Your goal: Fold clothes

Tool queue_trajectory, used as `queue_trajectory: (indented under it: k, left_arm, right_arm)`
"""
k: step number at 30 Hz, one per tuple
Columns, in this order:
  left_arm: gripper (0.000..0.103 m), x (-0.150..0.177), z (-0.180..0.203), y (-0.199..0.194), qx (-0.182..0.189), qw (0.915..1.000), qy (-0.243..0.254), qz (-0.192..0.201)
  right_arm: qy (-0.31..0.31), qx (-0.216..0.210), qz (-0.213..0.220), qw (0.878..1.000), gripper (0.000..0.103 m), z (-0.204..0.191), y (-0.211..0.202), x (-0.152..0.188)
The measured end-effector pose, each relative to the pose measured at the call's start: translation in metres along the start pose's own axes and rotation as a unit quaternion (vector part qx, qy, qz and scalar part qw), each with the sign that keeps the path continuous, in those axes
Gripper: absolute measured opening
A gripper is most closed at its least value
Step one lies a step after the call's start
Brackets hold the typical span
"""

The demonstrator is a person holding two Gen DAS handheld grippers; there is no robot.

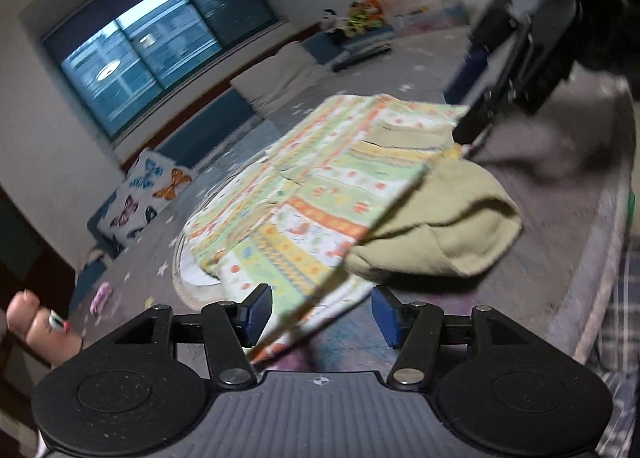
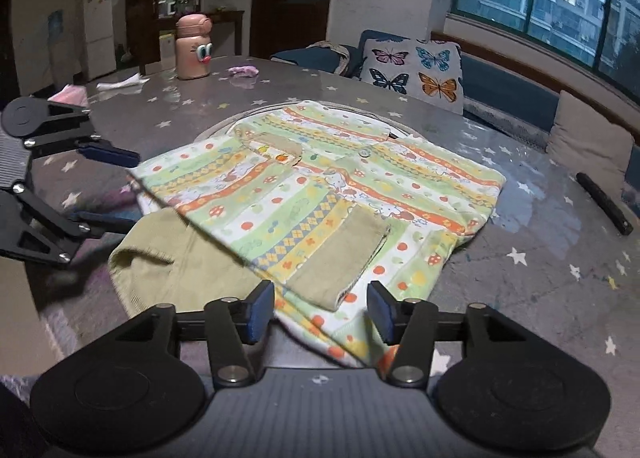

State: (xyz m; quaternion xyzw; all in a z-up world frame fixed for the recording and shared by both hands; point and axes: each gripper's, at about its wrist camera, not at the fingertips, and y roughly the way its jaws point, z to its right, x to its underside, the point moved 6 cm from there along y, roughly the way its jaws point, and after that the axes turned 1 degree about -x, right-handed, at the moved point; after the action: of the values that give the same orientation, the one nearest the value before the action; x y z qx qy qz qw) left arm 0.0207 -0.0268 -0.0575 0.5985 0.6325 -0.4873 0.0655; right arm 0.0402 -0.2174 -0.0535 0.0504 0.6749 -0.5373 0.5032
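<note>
A small patterned garment [image 2: 320, 193] with green, orange and yellow stripes lies on the grey star-print table [image 2: 540, 258]. Its olive-tan cuffed sleeve [image 2: 176, 262] sticks out at the front left, and a tan pocket [image 2: 340, 258] shows near me. My right gripper [image 2: 320, 312] is open, its blue pads either side of the garment's near hem. My left gripper [image 1: 322, 314] is open around the garment's [image 1: 312, 193] side edge, and it also shows in the right wrist view [image 2: 108, 185] at the left. The right gripper's body [image 1: 516, 57] is at the upper right of the left wrist view.
A pink character bottle [image 2: 193, 47], a purple cloth [image 2: 242, 71] and white paper [image 2: 120, 82] stand at the table's far side. A black tube [image 2: 604, 201] lies at the right. A butterfly cushion [image 2: 416, 71] and beige cushions [image 2: 588, 133] sit on the bench under the window.
</note>
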Motion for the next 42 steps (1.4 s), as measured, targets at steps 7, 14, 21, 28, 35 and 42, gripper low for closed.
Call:
queue_trajectory:
  k: [7, 14, 21, 28, 35, 42]
  left_arm:
    - [0.058, -0.019, 0.016, 0.008, 0.026, 0.9986, 0.014, 0.044]
    - [0.016, -0.04, 0.006, 0.02, 0.061, 0.9953, -0.052, 0.055]
    - [0.011, -0.057, -0.028, 0.041, 0.075, 0.9854, -0.147, 0.042]
    - [0.016, -0.047, -0.033, 0.035, 0.07, 0.9845, -0.157, 0.034]
    - [0.05, -0.018, -0.033, 0.014, 0.024, 0.9926, -0.116, 0.026]
    - [0.055, -0.008, -0.028, 0.002, 0.01, 0.9952, -0.091, 0.034]
  right_arm:
    - [-0.055, 0.003, -0.015, 0.998, 0.062, -0.014, -0.01, 0.015]
    - [-0.088, -0.005, -0.005, 0.996, 0.072, -0.025, -0.009, 0.018]
    - [-0.099, -0.015, 0.019, 0.995, 0.069, -0.035, 0.005, 0.004]
    - [-0.028, -0.04, 0.013, 0.999, 0.033, -0.024, 0.03, -0.014]
    - [0.049, -0.069, 0.029, 0.996, 0.014, -0.005, 0.022, -0.032]
    - [0.073, -0.058, 0.045, 0.995, 0.01, -0.002, 0.019, -0.046]
